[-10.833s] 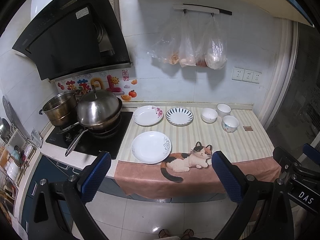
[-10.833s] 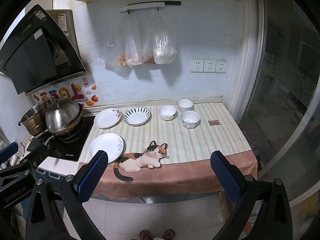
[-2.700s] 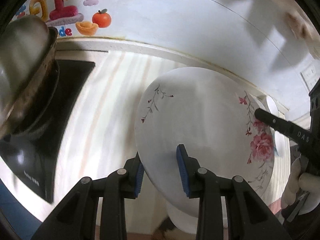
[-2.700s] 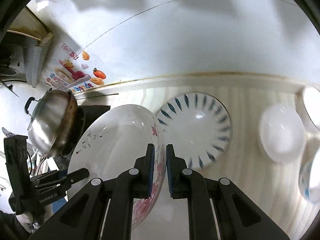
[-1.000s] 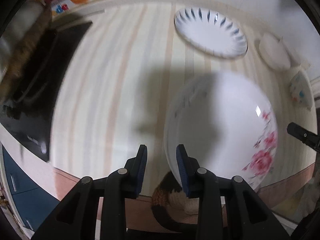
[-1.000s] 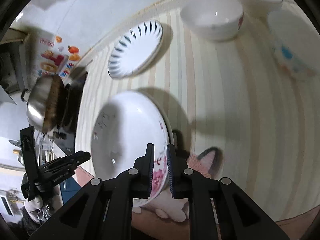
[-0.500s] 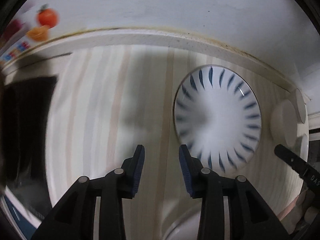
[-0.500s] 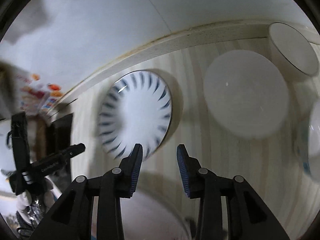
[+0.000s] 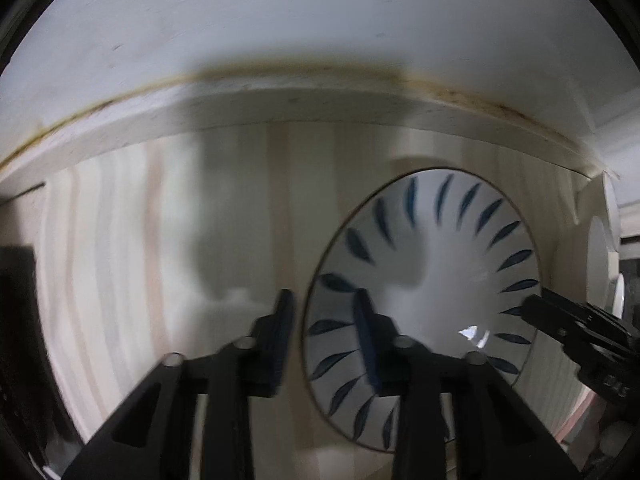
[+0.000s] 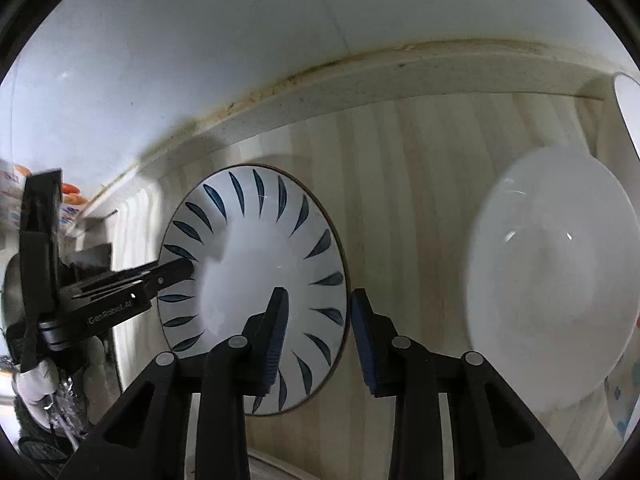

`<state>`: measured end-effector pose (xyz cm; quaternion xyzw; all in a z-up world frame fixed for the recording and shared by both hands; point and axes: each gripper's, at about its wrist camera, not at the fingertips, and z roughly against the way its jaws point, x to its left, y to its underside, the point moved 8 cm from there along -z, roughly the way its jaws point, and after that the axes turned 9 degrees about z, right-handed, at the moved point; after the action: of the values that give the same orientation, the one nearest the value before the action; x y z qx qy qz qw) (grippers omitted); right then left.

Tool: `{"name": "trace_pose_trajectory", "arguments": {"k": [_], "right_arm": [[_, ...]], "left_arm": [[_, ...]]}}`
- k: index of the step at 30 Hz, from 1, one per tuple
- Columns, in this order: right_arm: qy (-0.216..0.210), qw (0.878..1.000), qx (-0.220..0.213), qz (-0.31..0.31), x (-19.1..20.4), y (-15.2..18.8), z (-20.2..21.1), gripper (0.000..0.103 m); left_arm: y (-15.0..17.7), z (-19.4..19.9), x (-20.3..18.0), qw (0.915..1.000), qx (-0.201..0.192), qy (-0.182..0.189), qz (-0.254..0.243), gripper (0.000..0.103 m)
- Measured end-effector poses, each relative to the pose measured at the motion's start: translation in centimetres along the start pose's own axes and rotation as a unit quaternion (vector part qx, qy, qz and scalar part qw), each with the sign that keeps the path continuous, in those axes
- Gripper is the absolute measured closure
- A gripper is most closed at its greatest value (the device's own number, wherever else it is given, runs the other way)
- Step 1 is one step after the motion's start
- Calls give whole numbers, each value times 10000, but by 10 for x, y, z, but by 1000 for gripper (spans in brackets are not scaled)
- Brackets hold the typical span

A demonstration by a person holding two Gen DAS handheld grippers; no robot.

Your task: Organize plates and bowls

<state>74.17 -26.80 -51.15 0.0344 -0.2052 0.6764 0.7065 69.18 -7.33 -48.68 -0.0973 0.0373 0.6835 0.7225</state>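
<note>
A white plate with blue leaf strokes (image 9: 440,260) (image 10: 256,264) lies flat on the striped counter near the wall. My left gripper (image 9: 324,312) straddles the plate's left rim, one finger outside and one over the plate. Its jaws are closing, with a gap still showing on both sides of the rim. My right gripper (image 10: 316,308) straddles the right rim the same way, its jaws also closing and not pressing. Each gripper shows in the other's view: the left gripper (image 10: 180,270) and the right gripper (image 9: 536,312).
A plain white bowl (image 10: 552,280) stands right of the plate, another bowl (image 10: 628,108) behind it and a patterned bowl (image 10: 624,412) in front. The black hob (image 9: 16,320) is at the far left. The wall ledge (image 10: 400,80) runs close behind.
A second ago both grippers held the floral plate at the front. They let it go, moved to the blue-stroked plate and sank until their jaws straddle its two rims.
</note>
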Motion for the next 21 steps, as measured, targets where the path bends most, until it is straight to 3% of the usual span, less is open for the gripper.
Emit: {"name": "trace_pose_trajectory", "arguments": {"k": [2,7,15,21], "right_arm": [[216,9997,7,128,0,-1,-4,83],[296,9993,-54,219,-5,-1,-6,94],[208,9996,-54,203,2,2,-3,94],[103,9993,-163,306,16,4,24,94]], "left_arm": [[-1,0,-1,10000,-23,-41,-32,80],[2,2,-2,10000,-58,-60,-6,81],[7,23,-5,9998,-187,-67,33,81],[12,51,-4,9995,-323,-20,57,81]]}}
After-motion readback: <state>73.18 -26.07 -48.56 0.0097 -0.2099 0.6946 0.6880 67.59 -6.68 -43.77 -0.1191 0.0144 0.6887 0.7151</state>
